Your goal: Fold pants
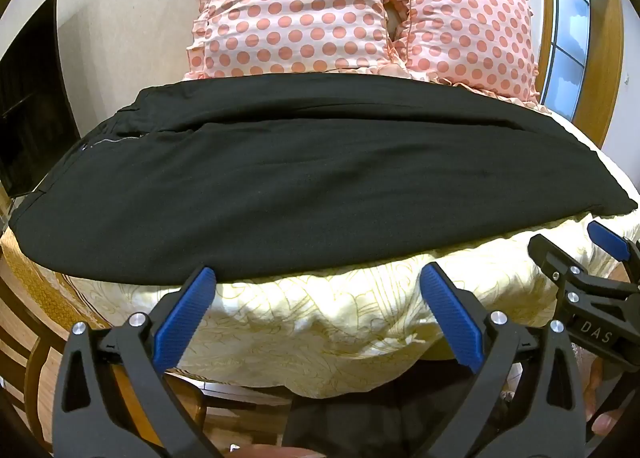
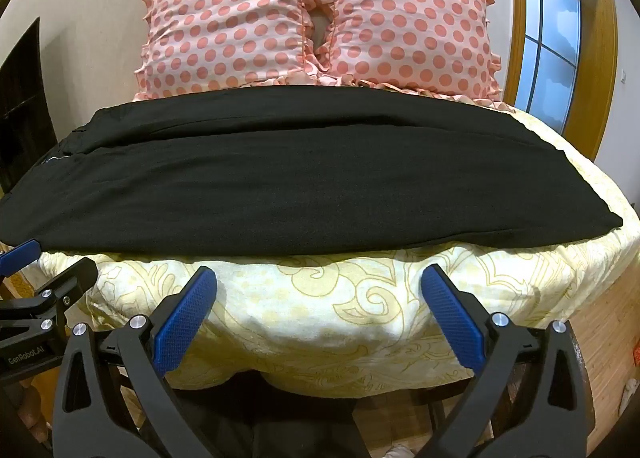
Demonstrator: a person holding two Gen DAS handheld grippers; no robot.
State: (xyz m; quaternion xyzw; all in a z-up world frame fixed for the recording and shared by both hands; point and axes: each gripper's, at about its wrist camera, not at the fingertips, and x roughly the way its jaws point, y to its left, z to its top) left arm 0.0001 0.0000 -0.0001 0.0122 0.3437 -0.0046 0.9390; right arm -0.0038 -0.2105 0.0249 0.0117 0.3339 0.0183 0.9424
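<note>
Both mine spread wide, empty: left hand-held gripper (image 1: 318, 276), right hand-held gripper (image 2: 319, 278). Long black fabric pants (image 1: 304, 177) lie flat across the yellow patterned bed (image 1: 320, 318), just ahead of both. I'd pinch near edge at two spaced points, lift evenly, fold away toward polka-dot pillows (image 2: 312, 17).

Bed (image 1: 320, 322) with a pale yellow cover printed in gold scrolls, front edge drooping over the side. Black pants (image 1: 300, 185) lie flat across it, stretched side to side, waistband and zipper at the left end, leg hems at the right, one leg laid over the other. Behind them, two pink polka-dot pillows (image 2: 312, 17) with ruffled edges sit side by side, touching the pants' far edge.
</note>
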